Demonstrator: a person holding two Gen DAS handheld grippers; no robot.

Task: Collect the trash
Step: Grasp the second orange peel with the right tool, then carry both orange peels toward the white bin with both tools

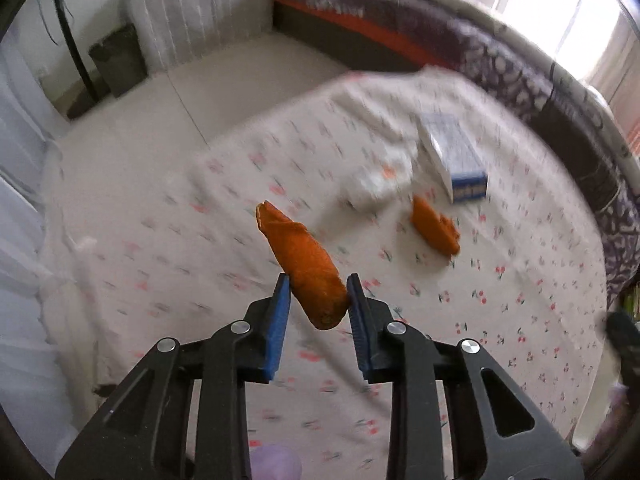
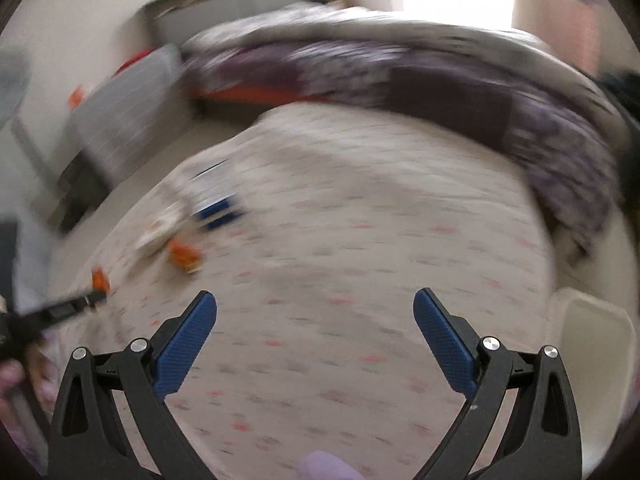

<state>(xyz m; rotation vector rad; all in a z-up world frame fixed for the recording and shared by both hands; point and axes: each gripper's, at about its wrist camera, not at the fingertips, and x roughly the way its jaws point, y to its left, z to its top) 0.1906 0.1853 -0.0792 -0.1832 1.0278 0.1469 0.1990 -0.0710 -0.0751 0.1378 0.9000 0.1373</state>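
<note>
My left gripper [image 1: 318, 294] is shut on an orange peel [image 1: 300, 260] and holds it above the flower-print tablecloth [image 1: 500, 312]. A second orange peel [image 1: 434, 226] lies on the cloth, beside a crumpled white wrapper [image 1: 378, 180] and a blue and white box [image 1: 456, 156]. My right gripper [image 2: 316, 316] is open and empty over the cloth [image 2: 360, 240]. In the blurred right wrist view the left gripper [image 2: 86, 302] shows at the left edge with its peel [image 2: 100, 278], and the second peel [image 2: 182, 256], the wrapper [image 2: 160, 228] and the box [image 2: 214, 200] lie beyond it.
A dark patterned blanket on a bed [image 1: 520, 64] runs along the table's far side. A dark bin [image 1: 118, 60] stands on the floor by a white radiator [image 1: 192, 16]. A white plastic tub [image 2: 592, 340] sits off the table's right edge.
</note>
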